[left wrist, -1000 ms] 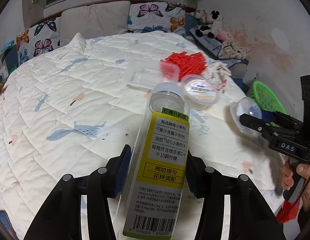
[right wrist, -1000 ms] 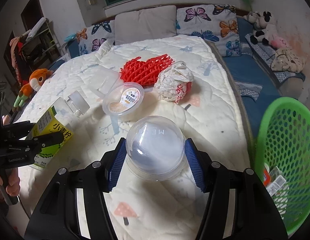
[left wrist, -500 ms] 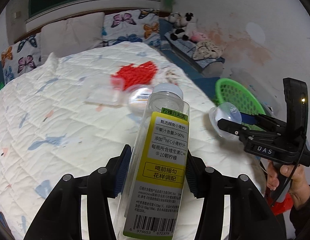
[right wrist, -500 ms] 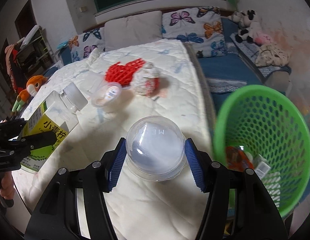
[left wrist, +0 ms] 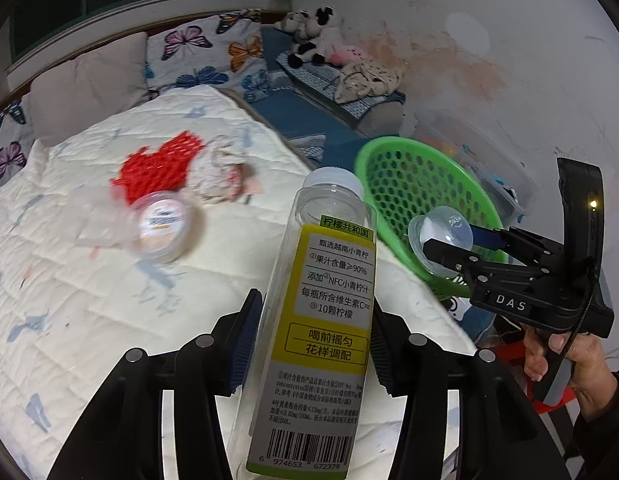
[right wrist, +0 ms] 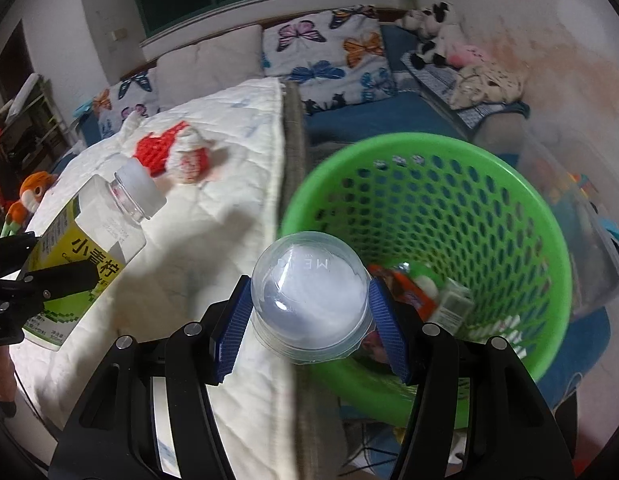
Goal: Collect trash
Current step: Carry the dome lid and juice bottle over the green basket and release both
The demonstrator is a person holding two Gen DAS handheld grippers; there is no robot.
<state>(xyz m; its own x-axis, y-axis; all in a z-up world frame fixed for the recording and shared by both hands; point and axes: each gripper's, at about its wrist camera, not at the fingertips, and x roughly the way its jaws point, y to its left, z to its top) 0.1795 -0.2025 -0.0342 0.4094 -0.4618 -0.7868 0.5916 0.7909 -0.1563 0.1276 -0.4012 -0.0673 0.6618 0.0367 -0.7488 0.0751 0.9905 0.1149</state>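
Several scraps lie on the quilted bed in the left wrist view: a red foam net, a crumpled paper wad touching it, and a round lidded tub nearer the camera, all blurred. Beside the mattress stands a green mesh basket. The left gripper has its blue pads clamped on a clear juice bottle with a yellow label, white cap pointing away. To the right, the right gripper holds a clear dome lid in front of the basket's near rim.

From the right wrist view, the bed edge runs between the quilt and the green mesh basket, which holds some wrappers and cartons. The right gripper is closed on the clear dome lid, held over the basket's near rim. At left, the juice bottle sits pinched in the left gripper, above the quilt.
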